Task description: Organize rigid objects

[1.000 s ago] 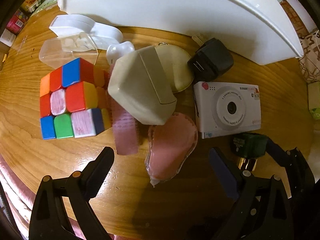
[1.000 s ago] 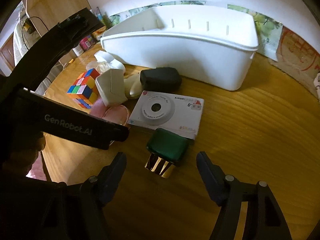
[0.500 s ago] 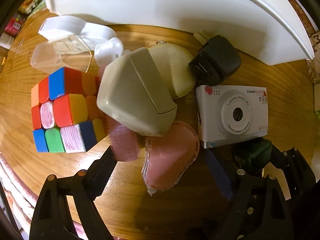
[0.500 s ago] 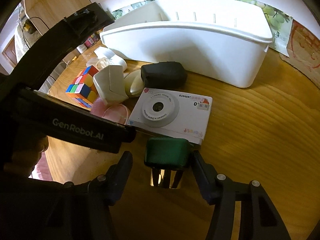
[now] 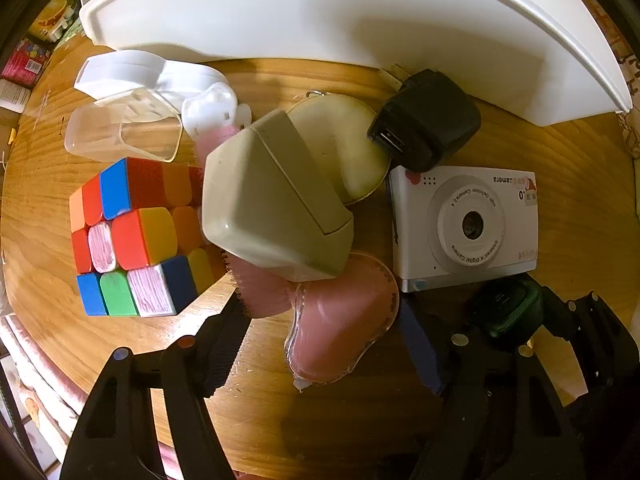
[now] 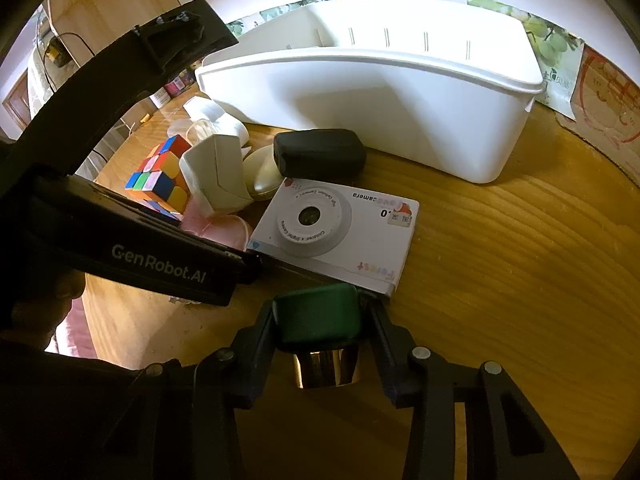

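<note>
Where the bottle sits: green bottle (image 6: 318, 318) with a gold base lies on the wooden surface (image 6: 520, 280), between the fingers of the right tongs (image 6: 320, 320), just in front of the white camera (image 6: 336, 228).
Right tongs: jaws have just been closing; both pads now press the bottle's green sides, so the bottle is gripped.
Bottle, looks: dark green rounded body, shiny gold end toward the lens; seen from the left wrist it shows as a green block (image 5: 506, 310) at the camera's near edge.
Left tongs: left tongs (image 5: 320, 336) point down over the pile; jaws have just been closing but stand well apart, holding nothing.
Between left fingers: a pink heart-shaped case (image 5: 344, 320) lies in the gap; whether either pad touches it I cannot tell.
Beige box: a beige box (image 5: 272, 204) rests tilted on the pink case and a pink brush (image 5: 264, 292).
Cube: a colour cube (image 5: 132, 236) stands just left of the beige box.
Round tin: a cream tin (image 5: 344, 148) lies behind the beige box, touching the black charger (image 5: 428, 128).
Clear case: a clear case (image 5: 120, 132) and white pieces (image 5: 160, 76) lie behind the cube.
Bin: a white bin (image 6: 400, 92) stands at the back of the surface, just behind the charger.
Camera: lies flat, lens up, print reading upside down.
</note>
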`<state>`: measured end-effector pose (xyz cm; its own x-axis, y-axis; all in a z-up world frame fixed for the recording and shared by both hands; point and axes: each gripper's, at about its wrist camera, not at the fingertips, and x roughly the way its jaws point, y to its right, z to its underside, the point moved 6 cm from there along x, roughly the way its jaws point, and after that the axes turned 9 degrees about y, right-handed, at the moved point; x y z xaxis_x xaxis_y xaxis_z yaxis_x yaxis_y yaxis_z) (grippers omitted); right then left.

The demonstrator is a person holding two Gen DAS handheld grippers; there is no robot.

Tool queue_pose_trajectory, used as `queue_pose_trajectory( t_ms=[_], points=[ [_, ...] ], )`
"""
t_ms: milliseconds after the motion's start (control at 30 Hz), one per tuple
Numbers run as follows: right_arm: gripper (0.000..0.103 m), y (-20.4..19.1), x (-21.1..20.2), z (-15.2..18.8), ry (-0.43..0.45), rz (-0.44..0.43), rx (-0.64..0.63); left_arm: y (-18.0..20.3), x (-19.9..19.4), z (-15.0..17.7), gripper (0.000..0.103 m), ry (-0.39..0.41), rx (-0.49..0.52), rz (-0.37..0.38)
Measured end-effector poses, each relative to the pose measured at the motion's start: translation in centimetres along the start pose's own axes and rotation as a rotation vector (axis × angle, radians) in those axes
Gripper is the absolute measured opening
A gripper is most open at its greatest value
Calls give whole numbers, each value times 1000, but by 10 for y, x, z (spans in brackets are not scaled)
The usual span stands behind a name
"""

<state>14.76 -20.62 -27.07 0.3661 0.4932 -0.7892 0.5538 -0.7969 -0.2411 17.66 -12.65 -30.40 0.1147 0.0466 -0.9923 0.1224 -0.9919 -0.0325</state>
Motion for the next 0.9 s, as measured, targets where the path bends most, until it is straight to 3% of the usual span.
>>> queue_pose_trajectory(
  t_ms=[200, 300, 533, 700, 900],
  points=[
    [44, -2, 0, 2, -9, 0, 1, 3, -2, -1, 74, -1, 13, -13],
    [44, -2, -1, 3, -10, -6, 23, 2, -13, 26, 74, 6, 12, -11],
    [44, -6, -12, 7, 10, -22, 48, 4, -24, 35, 69, 44, 37, -12],
    [44, -9, -21, 10, 26, -2, 59, 4, -46, 38, 49, 108, 64, 9],
    [44, -10, -29, 10, 51, 18, 70, -3, -51, 40, 45, 117, 60, 48]
  ],
)
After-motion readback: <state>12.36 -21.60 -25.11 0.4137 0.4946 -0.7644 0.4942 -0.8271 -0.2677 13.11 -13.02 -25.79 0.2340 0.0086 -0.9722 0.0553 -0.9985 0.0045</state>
